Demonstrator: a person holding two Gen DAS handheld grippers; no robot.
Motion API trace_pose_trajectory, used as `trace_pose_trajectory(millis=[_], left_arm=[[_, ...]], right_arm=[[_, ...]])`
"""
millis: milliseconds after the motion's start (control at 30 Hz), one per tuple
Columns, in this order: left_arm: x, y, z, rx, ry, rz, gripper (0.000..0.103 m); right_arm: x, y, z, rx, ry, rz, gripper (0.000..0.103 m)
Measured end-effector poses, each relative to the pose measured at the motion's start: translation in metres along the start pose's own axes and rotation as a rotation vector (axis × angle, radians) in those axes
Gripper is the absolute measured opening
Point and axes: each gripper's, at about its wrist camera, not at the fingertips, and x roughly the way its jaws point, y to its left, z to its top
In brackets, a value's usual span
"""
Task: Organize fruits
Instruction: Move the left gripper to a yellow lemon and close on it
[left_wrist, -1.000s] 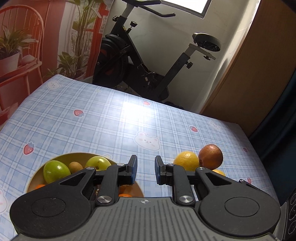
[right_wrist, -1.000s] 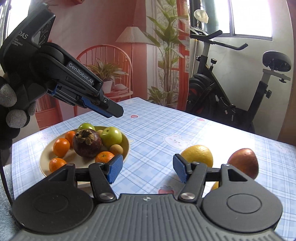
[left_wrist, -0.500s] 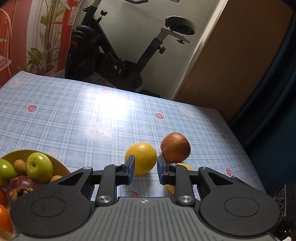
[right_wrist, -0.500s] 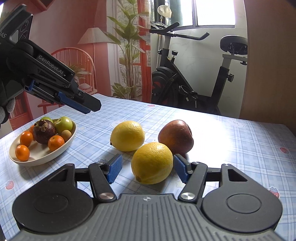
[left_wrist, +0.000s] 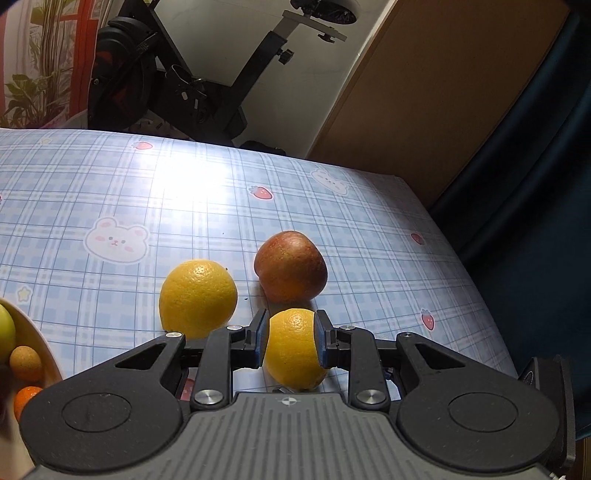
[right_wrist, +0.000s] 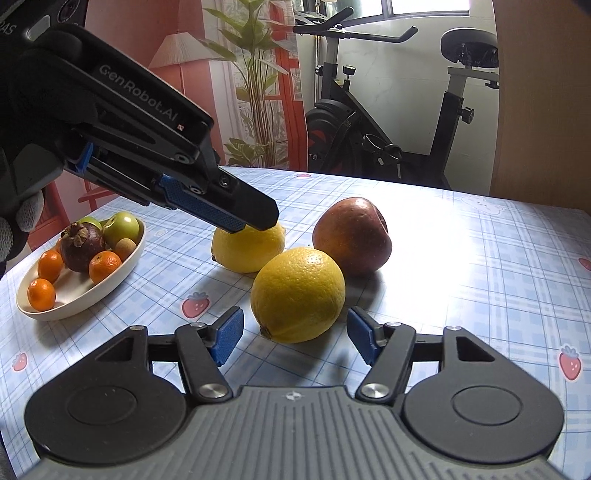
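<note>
While the bowl (right_wrist: 92, 295) at left is already loaded, three fruits sit loose on the table (right_wrist: 480, 295): near lemon (right_wrist: 297, 293), far lemon (right_wrist: 247, 251) and red apple (right_wrist: 351, 236), bunched close together to the bowl's right. Near lemon touches or almost touches the apple, can't tell which.

Bowl holds a mangosteen (right_wrist: 81, 243), two green apples (right_wrist: 123, 227) at the back, one small brown fruit (right_wrist: 125, 248) and three mandarins (right_wrist: 105, 266). All sit inside the rim.

Right gripper (right_wrist: 294, 334) is low over the table, with its jaws about half open and just closing a little. Near lemon lies right ahead of the gap, pads clear of it on both sides, nothing held.

Left gripper (left_wrist: 290, 336) hangs in the air over the far lemon, held by a gloved hand (right_wrist: 22, 206). Its jaws have just opened a crack and grip nothing. In the left wrist view the near lemon only shows through the slit.

Table has a blue plaid cloth. Exercise bike (right_wrist: 388, 122) stands behind it.
</note>
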Motion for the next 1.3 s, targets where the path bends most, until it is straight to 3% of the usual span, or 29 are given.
trace_pose_trajectory(millis=[133,367,500,1133,1300], left_arm=[[0.006,-0.003,-0.001,-0.023,0.014,-0.026,0.027],[0.017,-0.01,-0.001,0.008,0.021,0.005,0.028],[0.019,-0.012,-0.001,0.02,0.02,0.025,0.044],[0.03,-0.005,-0.002,0.027,0.043,0.025,0.043],[0.03,-0.011,-0.002,0.054,0.048,0.032,0.042]], right_arm=[[0.003,-0.001,0.001,0.006,0.011,0.017,0.059],[0.009,-0.005,0.005,0.025,0.026,0.032,0.058],[0.01,-0.006,0.005,0.033,0.033,0.044,0.058],[0.01,-0.005,0.005,0.05,0.036,0.045,0.057],[0.01,-0.007,0.005,0.064,0.038,0.043,0.061]])
